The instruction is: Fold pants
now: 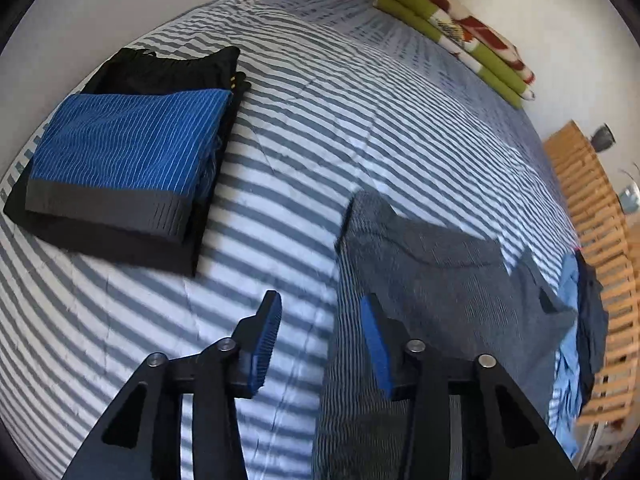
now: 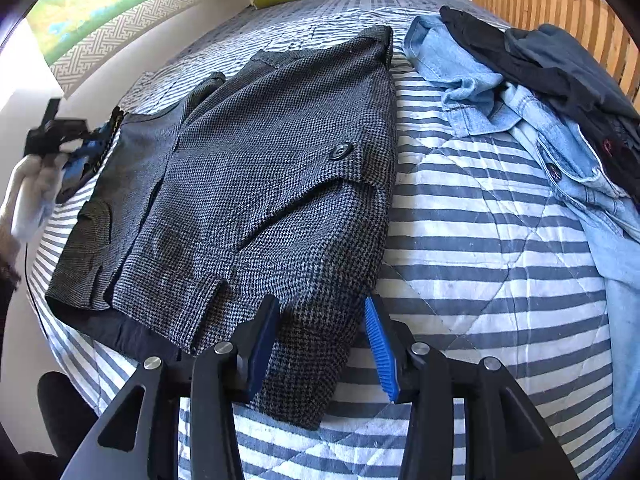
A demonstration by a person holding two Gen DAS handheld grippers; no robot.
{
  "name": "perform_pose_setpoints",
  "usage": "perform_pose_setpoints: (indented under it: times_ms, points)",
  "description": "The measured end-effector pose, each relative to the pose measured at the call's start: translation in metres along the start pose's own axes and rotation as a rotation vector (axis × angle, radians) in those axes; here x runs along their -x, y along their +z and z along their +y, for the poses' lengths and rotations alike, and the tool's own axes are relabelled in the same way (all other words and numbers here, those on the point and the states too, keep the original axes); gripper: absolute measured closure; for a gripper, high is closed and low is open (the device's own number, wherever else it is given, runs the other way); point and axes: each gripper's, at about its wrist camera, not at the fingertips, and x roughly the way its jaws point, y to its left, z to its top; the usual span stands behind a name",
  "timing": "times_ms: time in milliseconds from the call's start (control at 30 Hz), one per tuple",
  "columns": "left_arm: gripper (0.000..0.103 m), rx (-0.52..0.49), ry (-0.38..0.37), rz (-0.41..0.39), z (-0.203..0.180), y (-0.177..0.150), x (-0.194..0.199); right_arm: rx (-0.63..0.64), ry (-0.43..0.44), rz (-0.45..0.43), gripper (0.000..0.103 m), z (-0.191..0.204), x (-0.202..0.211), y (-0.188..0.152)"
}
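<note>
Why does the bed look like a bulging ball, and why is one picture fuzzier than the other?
Both wrist views use fisheye lenses, so the striped quilt curves. The left wrist view smears the grey pants with motion blur; the right wrist view shows their weave crisply in bright daylight.

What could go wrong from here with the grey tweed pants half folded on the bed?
1. The right gripper straddles only a corner of the grey tweed pants; closing there may grab a single layer and drag the fold open.
2. The left gripper stands open over the striped bedspread at the pants' edge, so it might pinch bedding too.
3. The denim shirt lies close by and could snag.
</note>
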Motion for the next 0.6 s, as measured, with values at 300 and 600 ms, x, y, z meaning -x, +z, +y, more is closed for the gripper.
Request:
perform_pose_setpoints:
  times_ms: [300, 600]
  points:
    - [0.033, -0.049, -0.126, 0.245, 0.000, -0.171, 0.044, -0.062, 0.075, 0.006, 0.058, -0.002, 0.009, -0.019]
    - [0.084, -0.063, -0.075, 0.309, 0.002, -0.217, 0.013, -0.191, 0.155, 0.032, 0.052, -0.024, 0.004, -0.021]
